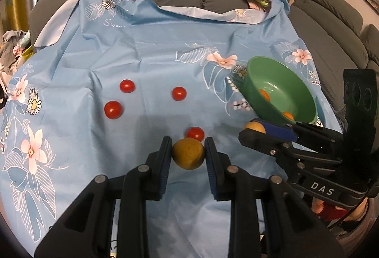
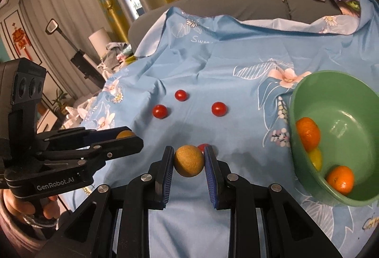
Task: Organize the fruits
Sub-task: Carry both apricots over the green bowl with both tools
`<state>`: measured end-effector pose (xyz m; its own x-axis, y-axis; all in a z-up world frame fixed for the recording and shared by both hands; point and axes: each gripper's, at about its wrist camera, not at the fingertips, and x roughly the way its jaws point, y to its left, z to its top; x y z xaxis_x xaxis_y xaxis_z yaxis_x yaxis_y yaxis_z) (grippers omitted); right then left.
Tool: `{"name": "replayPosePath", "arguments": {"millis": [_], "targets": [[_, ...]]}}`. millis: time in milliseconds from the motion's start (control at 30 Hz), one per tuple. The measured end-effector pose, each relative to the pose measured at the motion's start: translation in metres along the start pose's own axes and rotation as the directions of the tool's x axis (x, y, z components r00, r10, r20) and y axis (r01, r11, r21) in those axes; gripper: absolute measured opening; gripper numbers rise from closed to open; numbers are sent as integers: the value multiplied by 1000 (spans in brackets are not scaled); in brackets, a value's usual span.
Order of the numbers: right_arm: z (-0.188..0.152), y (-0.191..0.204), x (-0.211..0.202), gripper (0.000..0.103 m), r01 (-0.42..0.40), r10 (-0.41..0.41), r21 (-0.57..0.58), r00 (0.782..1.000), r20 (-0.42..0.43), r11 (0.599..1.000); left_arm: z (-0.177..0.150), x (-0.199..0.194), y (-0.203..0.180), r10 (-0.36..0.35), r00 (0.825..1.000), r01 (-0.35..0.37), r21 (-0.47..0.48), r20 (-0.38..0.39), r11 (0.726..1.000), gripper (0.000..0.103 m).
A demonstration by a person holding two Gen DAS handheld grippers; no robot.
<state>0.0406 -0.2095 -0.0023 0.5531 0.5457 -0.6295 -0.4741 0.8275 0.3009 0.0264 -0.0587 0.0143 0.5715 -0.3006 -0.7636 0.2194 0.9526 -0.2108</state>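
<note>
- Holding one yellow-brown fruit apiece, both grippers hover low over the blue floral cloth [image 1: 146, 49]: the left gripper [image 1: 188, 154] has its jaws pinching a round fruit [image 1: 188, 156], and the right gripper [image 2: 189, 160] pinches a matching fruit [image 2: 189, 160].
- The green bowl [image 2: 305, 92] lies right of and slightly ahead of the right jaws, tipped toward the camera, so the right hand is clearly nearer to it.
- Inside the bowl sit two oranges [image 2: 308, 133] and a yellow fruit [image 2: 316, 158].
- Four red tomatoes [image 1: 127, 86] rest loose on the cloth; one [image 1: 194, 133] is half hidden behind the left fruit.
- Whether a tabletop lies under the cloth cannot be told.
</note>
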Motion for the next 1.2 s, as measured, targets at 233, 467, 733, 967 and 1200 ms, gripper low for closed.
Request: {"name": "replayPosePath", "arguments": {"millis": [233,467,733,967,1200], "targets": [[-2,-2,-15,28,-1,1,6,999,32,1000,1,-5,-14,-4,1000,4,23,9,1000,28],[-4,-4,-26,28,-2,1,12,998,57,1000,2,-8,-24,-7,1000,6,40,12,999,28],[-5,-12,-40,28,5,-8,33,995,95,999,7,-9,-35,-20,1000,19,63,16,998,28],[-5,-25,-46,28,21,-27,54,993,112,998,15,-5,-43,-27,1000,25,79,16,997,28],[-5,-43,-55,28,39,-51,87,989,137,995,26,3,-59,-28,1000,27,122,13,992,28]]}}
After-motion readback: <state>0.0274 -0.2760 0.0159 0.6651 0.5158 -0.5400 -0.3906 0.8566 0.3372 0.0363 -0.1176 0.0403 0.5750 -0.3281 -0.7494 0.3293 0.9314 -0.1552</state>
